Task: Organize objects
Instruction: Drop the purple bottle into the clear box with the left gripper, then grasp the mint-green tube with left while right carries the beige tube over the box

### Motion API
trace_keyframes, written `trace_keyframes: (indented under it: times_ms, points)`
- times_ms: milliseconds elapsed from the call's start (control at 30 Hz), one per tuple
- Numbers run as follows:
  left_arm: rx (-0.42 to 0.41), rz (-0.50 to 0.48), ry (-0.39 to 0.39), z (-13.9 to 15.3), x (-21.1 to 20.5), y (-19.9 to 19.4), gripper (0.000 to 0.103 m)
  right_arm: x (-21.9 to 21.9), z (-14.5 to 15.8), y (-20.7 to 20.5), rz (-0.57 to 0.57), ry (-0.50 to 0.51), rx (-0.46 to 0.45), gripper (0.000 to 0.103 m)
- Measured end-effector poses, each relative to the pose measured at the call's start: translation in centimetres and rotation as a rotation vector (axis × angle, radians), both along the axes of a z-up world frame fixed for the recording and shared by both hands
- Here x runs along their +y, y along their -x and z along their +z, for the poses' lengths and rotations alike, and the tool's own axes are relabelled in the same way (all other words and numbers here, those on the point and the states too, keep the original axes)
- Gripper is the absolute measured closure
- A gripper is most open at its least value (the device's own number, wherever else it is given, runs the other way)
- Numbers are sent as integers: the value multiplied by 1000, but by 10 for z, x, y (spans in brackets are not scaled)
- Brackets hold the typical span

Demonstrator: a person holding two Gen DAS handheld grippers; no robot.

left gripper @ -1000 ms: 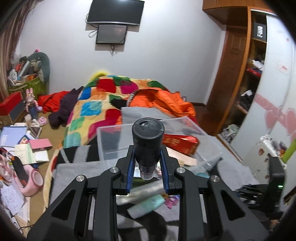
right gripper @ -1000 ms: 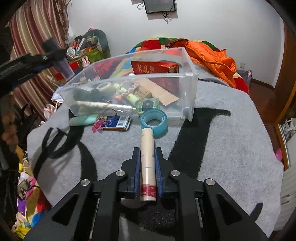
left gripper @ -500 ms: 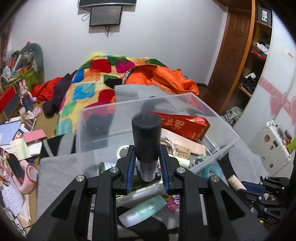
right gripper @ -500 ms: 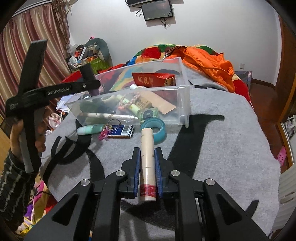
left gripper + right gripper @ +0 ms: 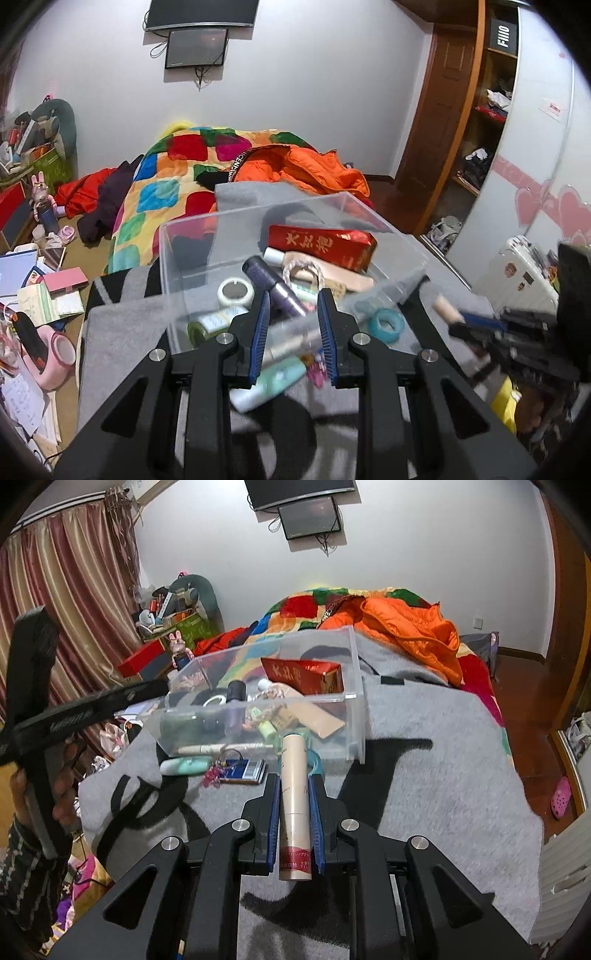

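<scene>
1. The left hand-held gripper (image 5: 293, 332) has its jaws apart with nothing between them, poised over the near wall of the clear bin (image 5: 388, 225).
2. Just past its fingertips a dark bottle (image 5: 273, 286) lies tilted inside the bin, beside a white tape roll (image 5: 235, 291) and a green bottle (image 5: 212, 323).
3. Further back in the bin a red box (image 5: 321, 245) leans against the far side.
4. The right hand-held gripper (image 5: 294, 805) is clamped on a beige tube (image 5: 294, 805), which points toward the bin's near wall (image 5: 258, 716).
5. Between that tube's tip and the bin sits a teal tape ring (image 5: 316, 762), partly hidden behind the tube.
6. Left of the ring, outside the bin on the grey blanket (image 5: 424, 794), lie a blue card (image 5: 245, 770), a pink charm (image 5: 214, 773) and a mint tube (image 5: 186, 766).
7. The bin's near wall stands between the tube and the things inside.
8. Behind the bin, an orange jacket (image 5: 410, 631) and a patchwork quilt (image 5: 159, 199) cover the bed.
9. In the right view the left tool (image 5: 74, 716) crosses the frame beside the bin's left end.
</scene>
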State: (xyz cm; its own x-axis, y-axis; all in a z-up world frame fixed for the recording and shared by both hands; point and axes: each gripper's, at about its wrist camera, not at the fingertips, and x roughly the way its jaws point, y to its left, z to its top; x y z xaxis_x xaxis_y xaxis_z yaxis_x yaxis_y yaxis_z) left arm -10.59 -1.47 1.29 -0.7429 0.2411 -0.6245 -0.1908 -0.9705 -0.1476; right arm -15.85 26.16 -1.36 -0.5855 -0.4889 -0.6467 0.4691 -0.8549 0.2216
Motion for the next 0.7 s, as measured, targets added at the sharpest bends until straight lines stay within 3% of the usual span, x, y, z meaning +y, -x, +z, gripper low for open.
trace_keyframes:
  times_ms: [233,500,700]
  points:
    - [-33,-50,22,-15,1,-28,76,2,12,4,-11,22,21,89]
    - [-188,-79,77,-71,5,1,75,-3,12,4,2,18,10,89]
    - [-175,-56,115,-73,3,8,65,-5,11,6,13,13,8,89]
